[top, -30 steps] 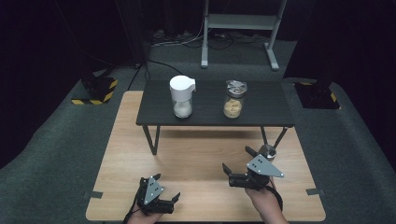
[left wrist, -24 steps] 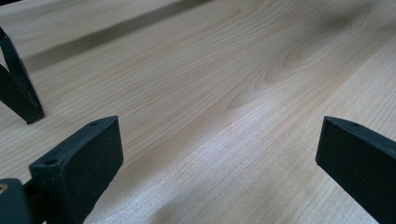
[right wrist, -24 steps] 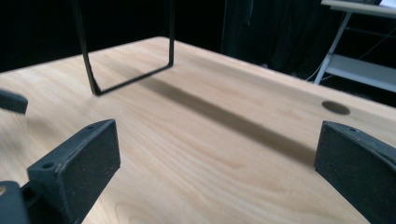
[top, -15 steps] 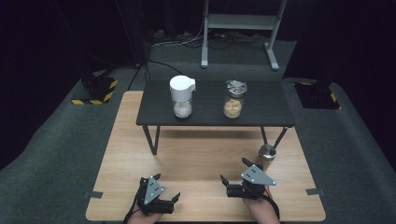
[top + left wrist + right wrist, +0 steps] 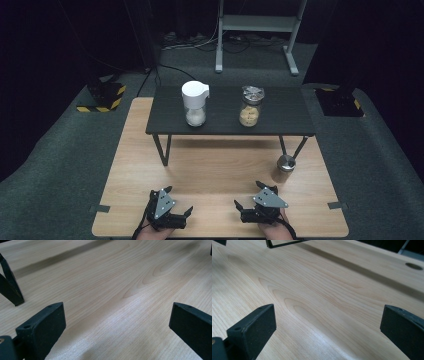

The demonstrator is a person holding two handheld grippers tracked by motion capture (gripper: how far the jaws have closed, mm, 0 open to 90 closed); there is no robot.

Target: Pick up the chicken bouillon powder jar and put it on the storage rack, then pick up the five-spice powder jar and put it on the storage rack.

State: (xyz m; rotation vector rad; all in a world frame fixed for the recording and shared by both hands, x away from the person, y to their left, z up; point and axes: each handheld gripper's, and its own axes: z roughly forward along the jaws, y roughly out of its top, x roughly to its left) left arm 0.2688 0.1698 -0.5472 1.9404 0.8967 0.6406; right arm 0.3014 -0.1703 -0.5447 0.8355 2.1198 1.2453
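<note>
Nearby, metal cup (image 5: 285,167) beside right gripper (image 5: 248,200)

Right claw (image 5: 328,332) sitting low over bare wood, jaws spread wide

The two black jaws come up from the bottom corners with a big gap between them and nothing in that gap, just the light, grainy desk (image 5: 319,297) top. A long dark shadow band (image 5: 367,271) runs diagonally across the wood further out. Up at the top edge there's a thin black frame leg (image 5: 284,243), and near the top right corner a small dark oval hole (image 5: 413,266) in the wood. Beyond the far edge it's too dark to tell.
</note>
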